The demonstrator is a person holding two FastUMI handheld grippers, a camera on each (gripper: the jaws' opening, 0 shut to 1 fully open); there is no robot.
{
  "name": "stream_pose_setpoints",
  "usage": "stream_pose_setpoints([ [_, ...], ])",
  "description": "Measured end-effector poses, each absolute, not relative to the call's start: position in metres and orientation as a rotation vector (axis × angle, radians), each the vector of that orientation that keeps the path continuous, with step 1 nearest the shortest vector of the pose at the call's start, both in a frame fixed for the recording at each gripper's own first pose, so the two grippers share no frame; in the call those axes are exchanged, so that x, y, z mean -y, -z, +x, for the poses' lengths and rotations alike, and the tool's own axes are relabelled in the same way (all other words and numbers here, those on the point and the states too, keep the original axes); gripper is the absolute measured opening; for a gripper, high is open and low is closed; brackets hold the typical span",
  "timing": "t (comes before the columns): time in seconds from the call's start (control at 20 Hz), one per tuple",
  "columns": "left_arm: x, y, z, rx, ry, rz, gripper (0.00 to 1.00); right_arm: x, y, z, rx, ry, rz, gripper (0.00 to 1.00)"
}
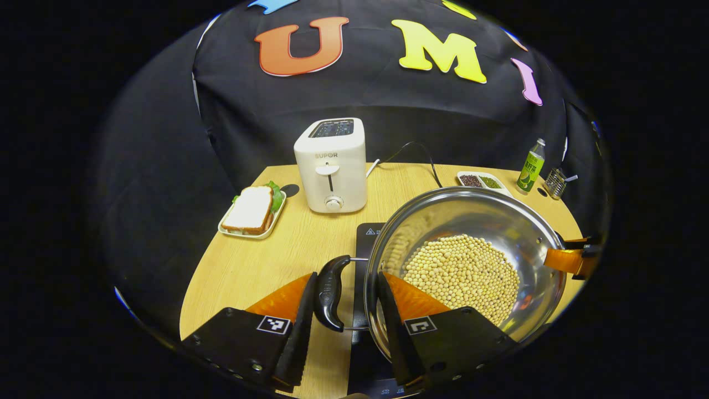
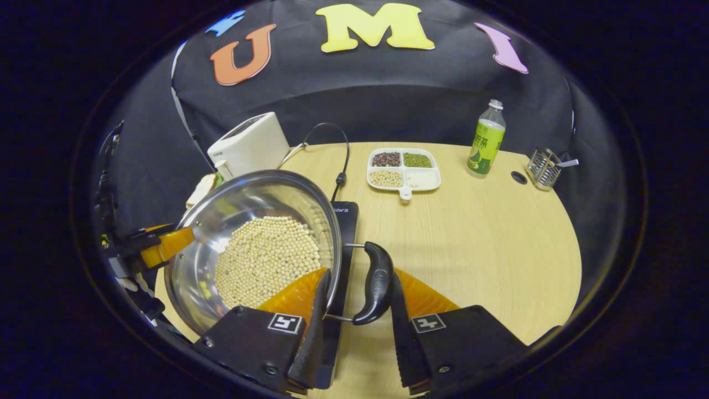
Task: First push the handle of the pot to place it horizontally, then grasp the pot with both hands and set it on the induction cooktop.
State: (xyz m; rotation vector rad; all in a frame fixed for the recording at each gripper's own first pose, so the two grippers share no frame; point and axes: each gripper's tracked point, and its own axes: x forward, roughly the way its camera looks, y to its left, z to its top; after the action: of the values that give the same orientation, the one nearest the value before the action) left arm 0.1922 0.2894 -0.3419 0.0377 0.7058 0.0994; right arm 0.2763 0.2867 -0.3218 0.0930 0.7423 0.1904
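Table (image 2: 487, 244) carries everything. Pot (image 1: 471, 221) of soybeans (image 1: 460, 271) sits between both grippers, over the induction cooktop (image 2: 346, 213); can't tell if it's resting or lifted. Left gripper (image 1: 346, 327): jaws partly open, straddling the pot's black side handle (image 1: 330, 291) and rim, no clear squeeze. Right gripper (image 2: 354, 324): same, partly open around the opposite handle (image 2: 376, 282), outer finger touching it. Toaster (image 1: 331, 163) well beyond left gripper; bottle (image 2: 486, 138) far ahead of right.
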Motion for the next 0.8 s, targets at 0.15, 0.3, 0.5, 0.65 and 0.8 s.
stream_pose_setpoints([
  [0.15,-0.289,0.343,0.193,-0.675,-0.105,0.057,0.61,-0.286,0.322,0.277,-0.72,-0.19,0.097,0.56],
  [0.3,-0.289,0.342,0.192,-0.669,-0.105,0.066,0.61,-0.287,0.322,0.277,-0.7,-0.191,0.114,0.58],
  [0.5,-0.29,0.34,0.193,-0.67,-0.107,0.064,0.61,-0.286,0.32,0.279,-0.668,-0.201,0.114,0.64],
  [0.65,-0.289,0.339,0.193,-0.666,-0.101,0.055,0.61,-0.283,0.318,0.28,-0.647,-0.199,0.062,0.74],
  [0.8,-0.29,0.332,0.194,-0.646,-0.078,0.037,0.63,-0.28,0.31,0.282,-0.616,-0.187,0.015,0.84],
])
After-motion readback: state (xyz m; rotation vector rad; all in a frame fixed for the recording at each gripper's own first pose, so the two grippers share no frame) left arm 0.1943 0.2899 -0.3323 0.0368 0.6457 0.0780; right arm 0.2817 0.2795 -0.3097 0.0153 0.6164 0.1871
